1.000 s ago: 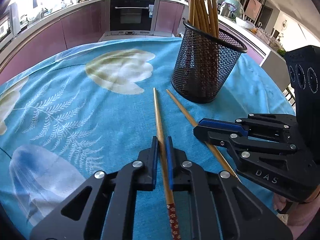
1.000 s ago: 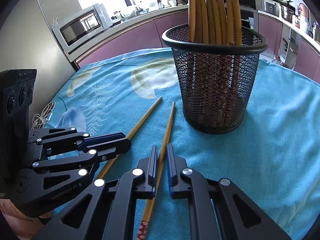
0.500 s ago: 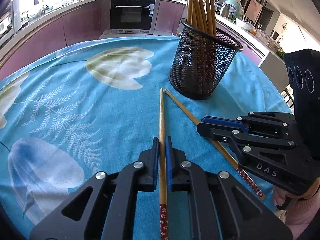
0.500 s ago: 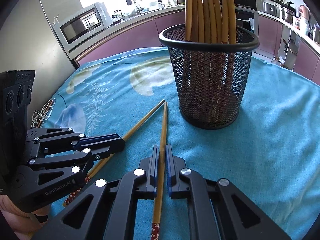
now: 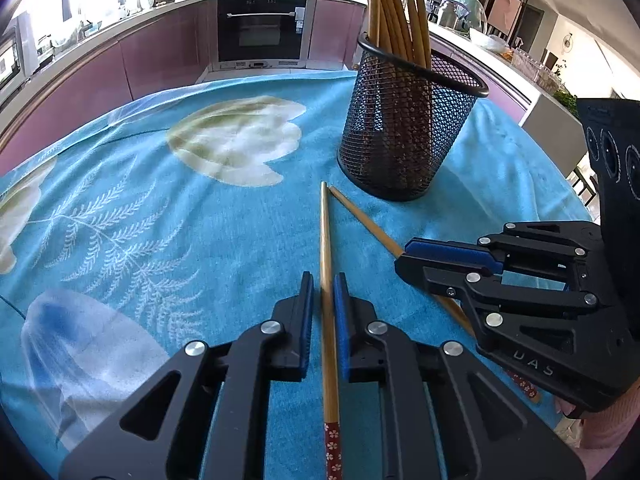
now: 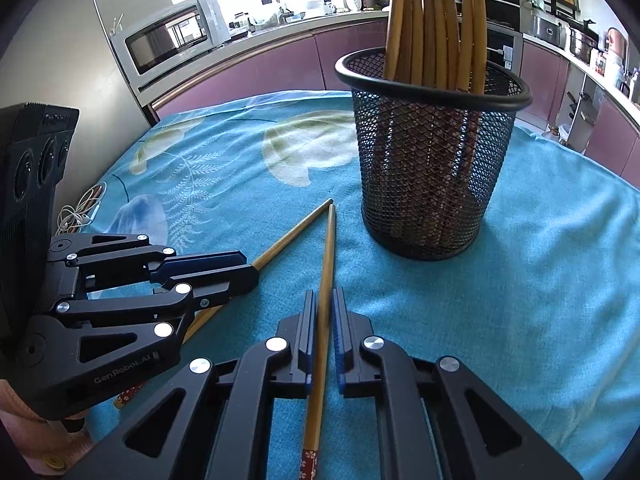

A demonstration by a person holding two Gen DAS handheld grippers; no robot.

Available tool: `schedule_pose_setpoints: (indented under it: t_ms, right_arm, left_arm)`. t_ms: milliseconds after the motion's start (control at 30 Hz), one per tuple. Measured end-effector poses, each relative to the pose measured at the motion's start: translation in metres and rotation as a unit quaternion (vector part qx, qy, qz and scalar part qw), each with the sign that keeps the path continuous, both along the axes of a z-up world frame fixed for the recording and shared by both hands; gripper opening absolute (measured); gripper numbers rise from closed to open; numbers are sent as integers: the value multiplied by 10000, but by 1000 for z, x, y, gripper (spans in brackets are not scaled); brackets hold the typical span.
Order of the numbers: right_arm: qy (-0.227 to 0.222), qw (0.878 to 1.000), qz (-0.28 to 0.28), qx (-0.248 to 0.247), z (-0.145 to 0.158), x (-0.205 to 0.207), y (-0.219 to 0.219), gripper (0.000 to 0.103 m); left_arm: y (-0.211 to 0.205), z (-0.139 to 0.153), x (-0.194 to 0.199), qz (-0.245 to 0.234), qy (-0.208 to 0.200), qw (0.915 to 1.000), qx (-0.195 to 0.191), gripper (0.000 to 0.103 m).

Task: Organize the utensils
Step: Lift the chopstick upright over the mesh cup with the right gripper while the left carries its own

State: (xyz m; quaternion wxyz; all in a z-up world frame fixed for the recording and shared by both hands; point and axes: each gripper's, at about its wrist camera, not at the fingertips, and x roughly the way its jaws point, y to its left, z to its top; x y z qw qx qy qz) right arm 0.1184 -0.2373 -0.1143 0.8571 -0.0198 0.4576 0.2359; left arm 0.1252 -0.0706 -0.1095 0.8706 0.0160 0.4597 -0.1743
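In the left wrist view, the left gripper (image 5: pixel 322 308) is clamping its fingers (image 5: pixel 304 312) on 1 chopstick (image 5: pixel 326 264), which is running straight ahead from between them, its plain tip resting on the table (image 5: pixel 160 216) just short of the mesh holder (image 5: pixel 404 136) and its red patterned end trailing back under the gripper. The right gripper (image 5: pixel 404 258) is sitting just to the right of those fingers, closed on a second chopstick (image 5: pixel 360 220) whose tip is nearly touching the first one's tip ahead. The holder is standing ahead and slightly right of the fingers, already carrying a bundle of chopsticks (image 5: pixel 394 12). In the right wrist view, the right gripper (image 6: pixel 322 320) is pinching its own chopstick (image 6: pixel 329 256) between both fingers (image 6: pixel 342 336), the stick angling forward toward the holder (image 6: pixel 432 152) ahead and to the right. The left gripper (image 6: pixel 250 270) is lying just left of these fingers, gripping the other chopstick (image 6: pixel 296 230). The main risk is probably that both sticks are being held near the middle at a shallow slant, so lifting them could let the long free ends swing and pivot in the pads. The 2 converging tips could also cross or knock together, and a tip catching the mesh rim or the crowded bundle could tip the light holder or pry a stick loose.
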Motion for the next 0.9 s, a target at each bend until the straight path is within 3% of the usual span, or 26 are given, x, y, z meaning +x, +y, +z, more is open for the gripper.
schedule_pose_setpoints:
  t_ms: [300, 900]
  right_arm:
    - [-90, 9995, 12, 318, 10, -7, -11, 6]
    - [-797, 9911, -68, 1061, 67, -36, -52, 6]
  left_arm:
    - [6, 7, -3, 78, -22, 9998, -190, 7]
    - [23, 68, -31, -130, -526, 9947, -878, 7]
